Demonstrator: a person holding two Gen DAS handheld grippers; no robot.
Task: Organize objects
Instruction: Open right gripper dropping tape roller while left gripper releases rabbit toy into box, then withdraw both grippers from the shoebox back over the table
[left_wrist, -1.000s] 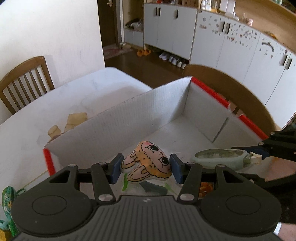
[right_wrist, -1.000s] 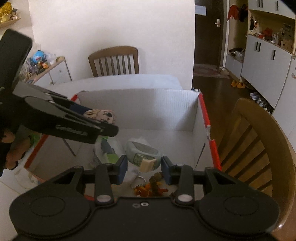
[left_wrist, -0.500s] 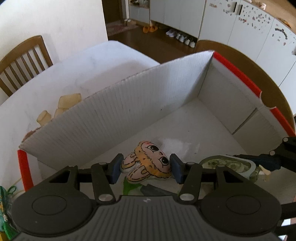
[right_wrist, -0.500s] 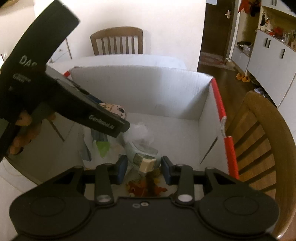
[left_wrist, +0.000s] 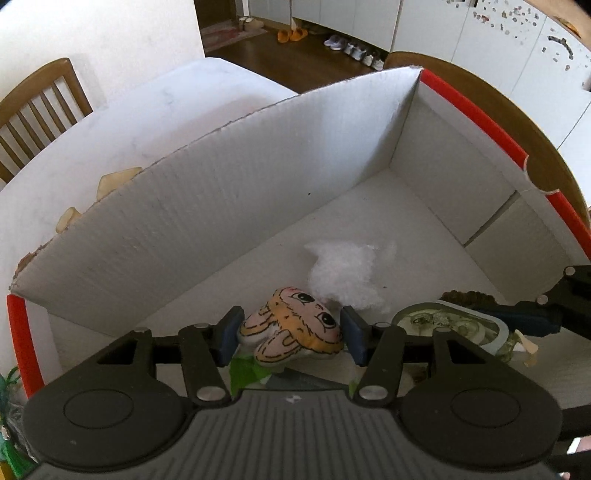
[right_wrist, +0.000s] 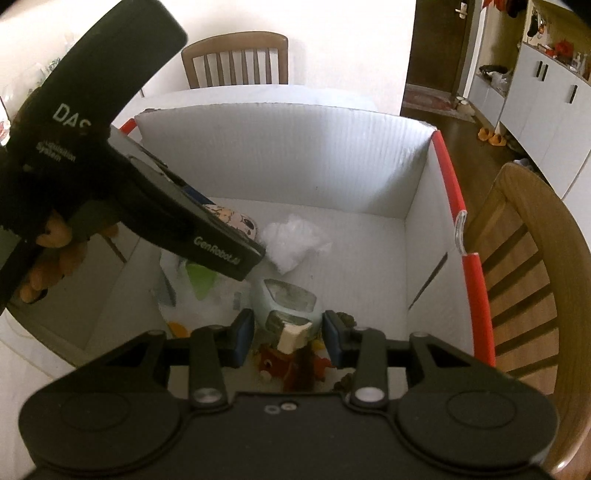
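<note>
A white cardboard box (left_wrist: 229, 206) with red edge strips lies open below both grippers. My left gripper (left_wrist: 291, 334) reaches into it with an orange plush toy (left_wrist: 295, 328) with a cartoon face between its blue pads. The jaws are opening, and the toy still touches both pads. In the right wrist view that gripper's finger (right_wrist: 221, 251) crosses from the left, the plush toy (right_wrist: 236, 219) behind it. My right gripper (right_wrist: 288, 332) is shut on a pale green case (right_wrist: 288, 306) with a cream tab, also seen as the case (left_wrist: 443, 325) at the right.
On the box floor lie a white fluff wad (right_wrist: 295, 240), a green-and-white bag (right_wrist: 199, 284) and a red toy figure (right_wrist: 280, 365). Yellowish pieces (left_wrist: 114, 181) sit on the white table behind the box. Wooden chairs stand at the far side (right_wrist: 236, 59) and right (right_wrist: 535, 258).
Both grippers have sunk and tipped downward into the box. The fluff wad has come into view. The plush toy has tilted between the left pads.
</note>
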